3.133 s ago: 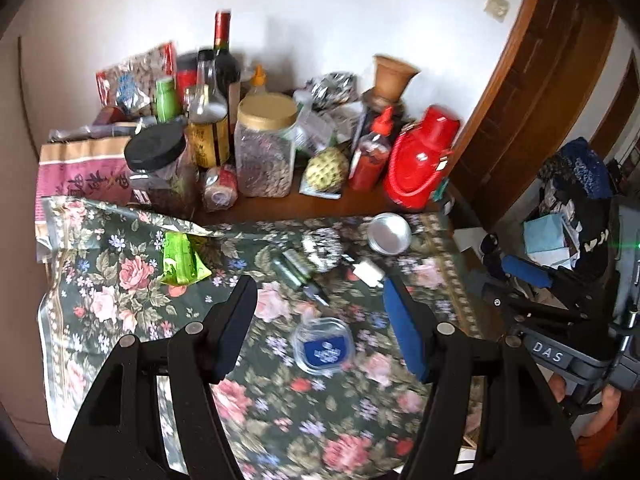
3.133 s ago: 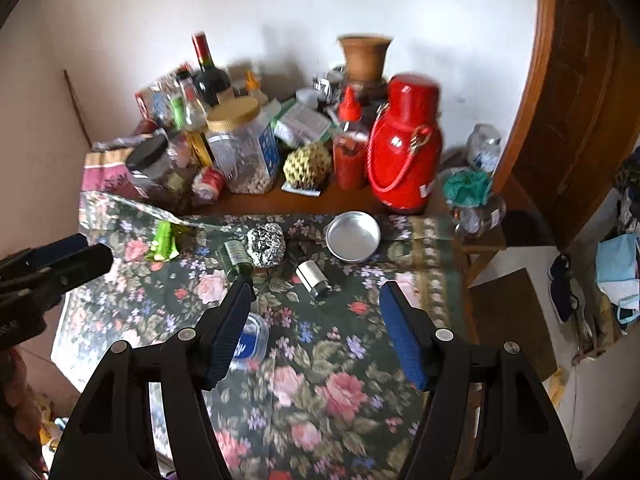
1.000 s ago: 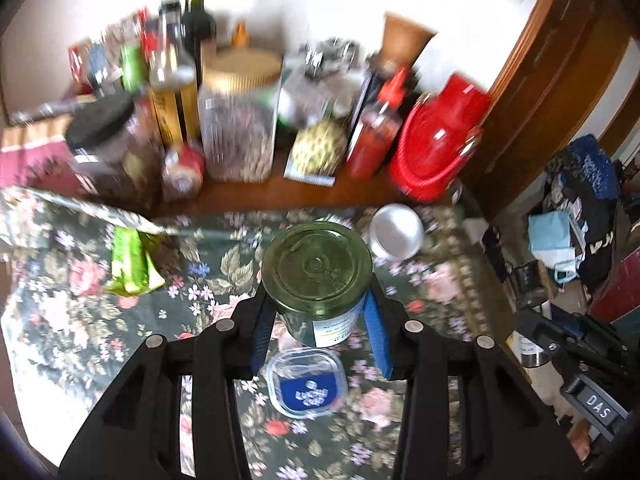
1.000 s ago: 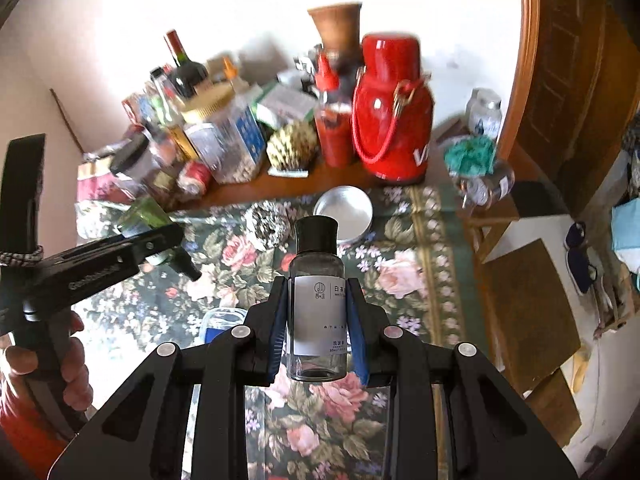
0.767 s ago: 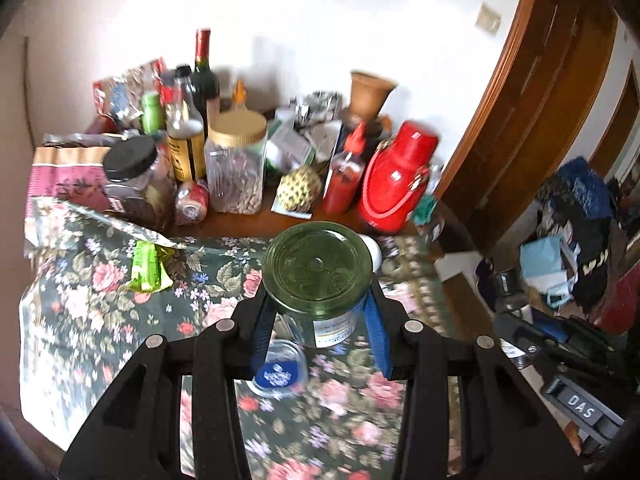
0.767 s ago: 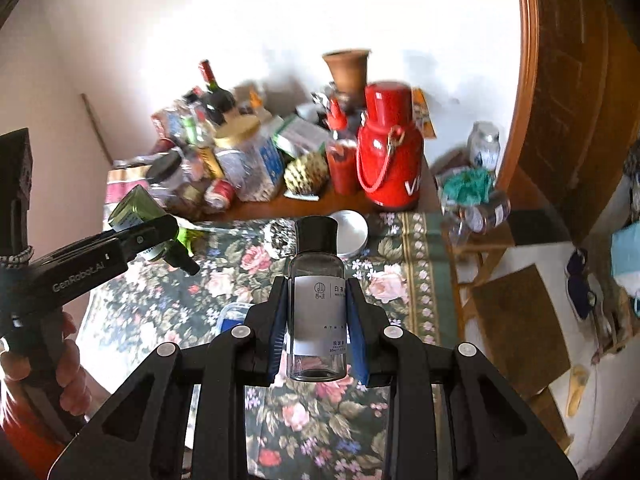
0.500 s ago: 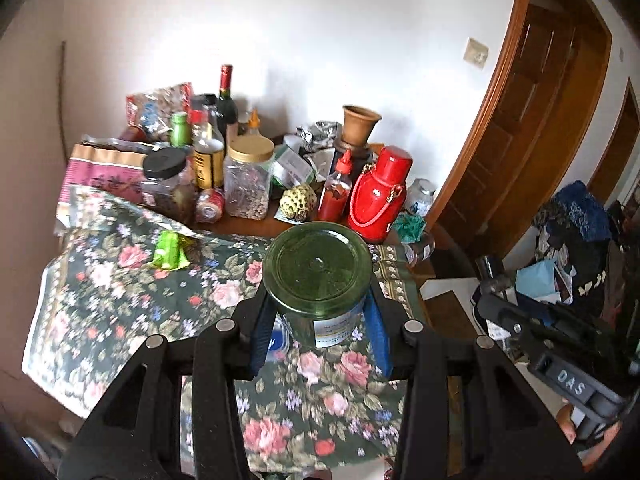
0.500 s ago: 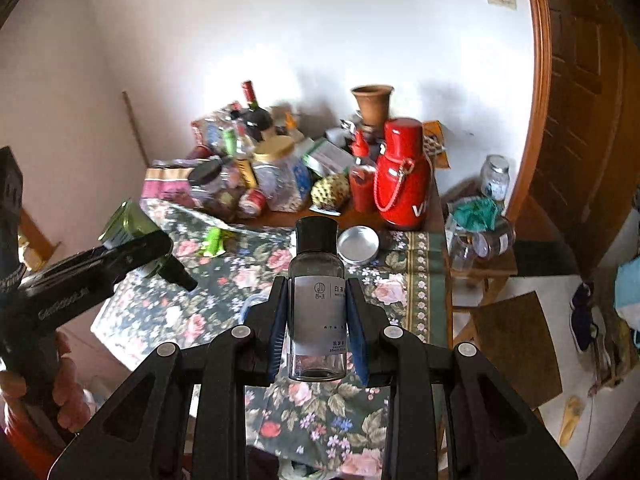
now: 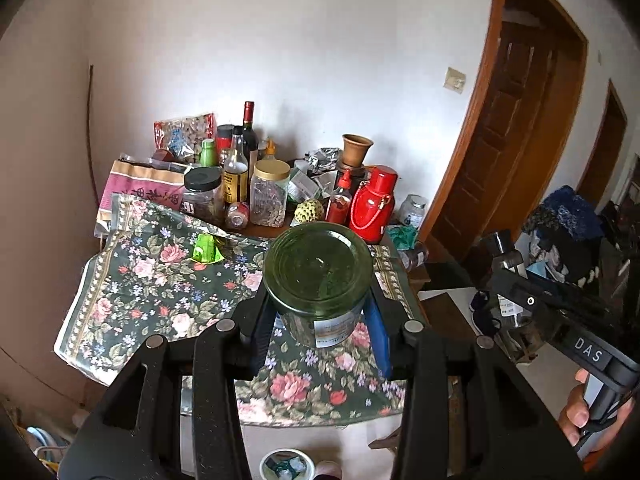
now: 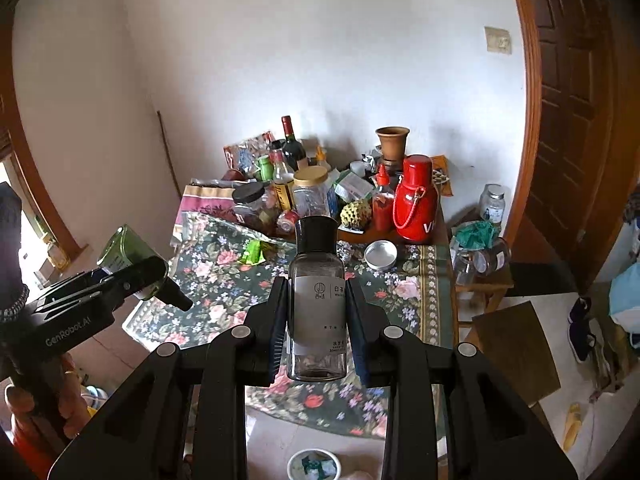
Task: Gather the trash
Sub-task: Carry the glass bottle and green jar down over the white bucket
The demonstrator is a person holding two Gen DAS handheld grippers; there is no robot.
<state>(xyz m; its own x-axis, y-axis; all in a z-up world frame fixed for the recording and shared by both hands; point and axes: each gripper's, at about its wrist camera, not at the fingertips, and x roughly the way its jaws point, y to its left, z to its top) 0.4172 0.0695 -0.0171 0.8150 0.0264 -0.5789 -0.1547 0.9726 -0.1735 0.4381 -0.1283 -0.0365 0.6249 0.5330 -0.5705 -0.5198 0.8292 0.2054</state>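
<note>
My left gripper (image 9: 319,312) is shut on a green glass jar (image 9: 318,278), held in the air well back from the floral-cloth table (image 9: 160,272). The jar also shows in the right wrist view (image 10: 128,254). My right gripper (image 10: 318,320) is shut on a small smoky bottle with a black cap (image 10: 317,296), also held off the table. A green wrapper (image 9: 207,249) lies on the cloth, and a crumpled foil ball (image 10: 344,251) and a round silver lid (image 10: 381,255) lie near its far edge. A white bin with scraps (image 10: 314,465) stands on the floor below.
Jars, bottles, a red thermos (image 9: 373,203) and a clay pot (image 9: 356,149) crowd the far side of the table by the wall. A small side table with a jar (image 10: 491,200) stands right of it. A wooden door (image 10: 576,120) is at right.
Both grippers, open and empty over the table 3 s ago, now each hold an item and have pulled back and up from the table. The table looks smaller and farther.
</note>
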